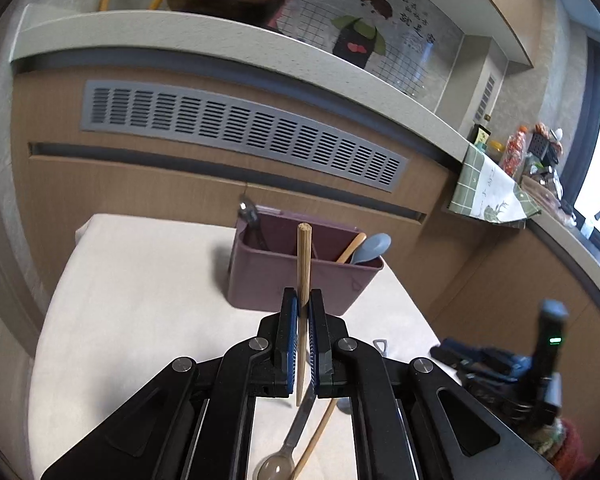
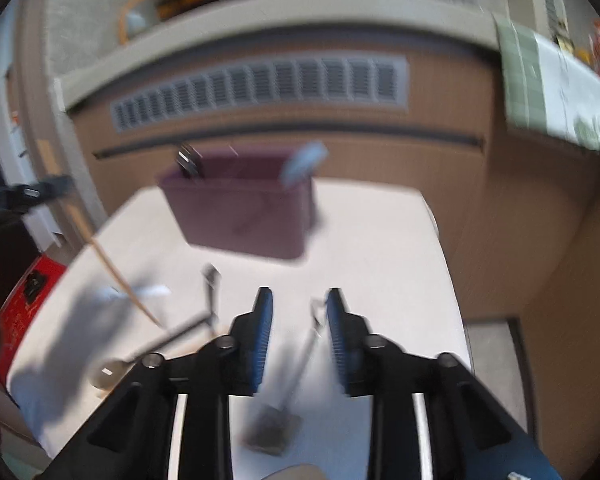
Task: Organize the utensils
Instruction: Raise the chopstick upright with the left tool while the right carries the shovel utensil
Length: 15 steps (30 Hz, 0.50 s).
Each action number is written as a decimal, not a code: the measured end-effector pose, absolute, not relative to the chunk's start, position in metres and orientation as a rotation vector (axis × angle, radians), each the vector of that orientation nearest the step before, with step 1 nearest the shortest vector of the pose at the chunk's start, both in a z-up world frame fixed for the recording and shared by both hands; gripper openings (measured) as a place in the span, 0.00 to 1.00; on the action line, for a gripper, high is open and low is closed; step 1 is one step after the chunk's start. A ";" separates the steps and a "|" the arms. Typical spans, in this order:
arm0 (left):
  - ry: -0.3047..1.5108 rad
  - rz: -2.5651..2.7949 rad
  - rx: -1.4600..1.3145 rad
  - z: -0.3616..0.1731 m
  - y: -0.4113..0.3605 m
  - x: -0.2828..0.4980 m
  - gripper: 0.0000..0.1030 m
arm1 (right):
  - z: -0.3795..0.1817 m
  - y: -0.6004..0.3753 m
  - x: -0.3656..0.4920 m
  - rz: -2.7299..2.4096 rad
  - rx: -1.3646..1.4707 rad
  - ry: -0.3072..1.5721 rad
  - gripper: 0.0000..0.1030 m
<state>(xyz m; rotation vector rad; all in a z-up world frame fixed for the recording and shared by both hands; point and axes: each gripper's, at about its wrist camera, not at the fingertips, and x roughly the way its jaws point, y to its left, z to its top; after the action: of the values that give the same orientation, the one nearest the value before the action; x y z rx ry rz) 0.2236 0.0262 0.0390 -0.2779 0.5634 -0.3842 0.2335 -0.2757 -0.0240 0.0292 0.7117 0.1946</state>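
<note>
My left gripper [image 1: 303, 300] is shut on a wooden chopstick [image 1: 303, 264], held upright above the white table [image 1: 139, 300], just in front of the mauve utensil holder [image 1: 300, 276]. The holder has a blue spoon [image 1: 372, 248], a wooden spoon and a dark metal utensil [image 1: 249, 216] in it. A metal spoon [image 1: 287, 448] and a thin wooden stick lie on the table under the left gripper. My right gripper [image 2: 300, 304] is open above a small metal spatula [image 2: 295, 376] lying on the table. The right wrist view is blurred; it shows the holder [image 2: 243, 212] farther back.
A wooden cabinet front with a grey vent grille [image 1: 239, 132] stands behind the table under a stone counter. The other gripper shows at the right edge [image 1: 540, 368]. A red box [image 2: 27, 304] sits left of the table.
</note>
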 end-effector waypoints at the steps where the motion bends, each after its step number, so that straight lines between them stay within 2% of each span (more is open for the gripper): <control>1: 0.566 -0.385 -0.294 0.035 0.029 0.223 0.05 | -0.032 -0.279 0.236 0.186 0.045 0.743 0.27; 6: 0.571 -0.369 -0.310 0.023 0.039 0.219 0.05 | -0.075 -0.283 0.252 0.199 0.149 0.933 0.28; 15: 0.552 -0.386 -0.359 0.017 0.054 0.210 0.05 | -0.079 -0.262 0.173 0.198 0.057 0.913 0.30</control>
<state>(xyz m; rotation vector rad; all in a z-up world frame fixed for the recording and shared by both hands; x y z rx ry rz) 0.2101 0.0544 0.0172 -0.3591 0.5520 -0.3856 0.1729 -0.2616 -0.0786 0.0573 0.9126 0.1977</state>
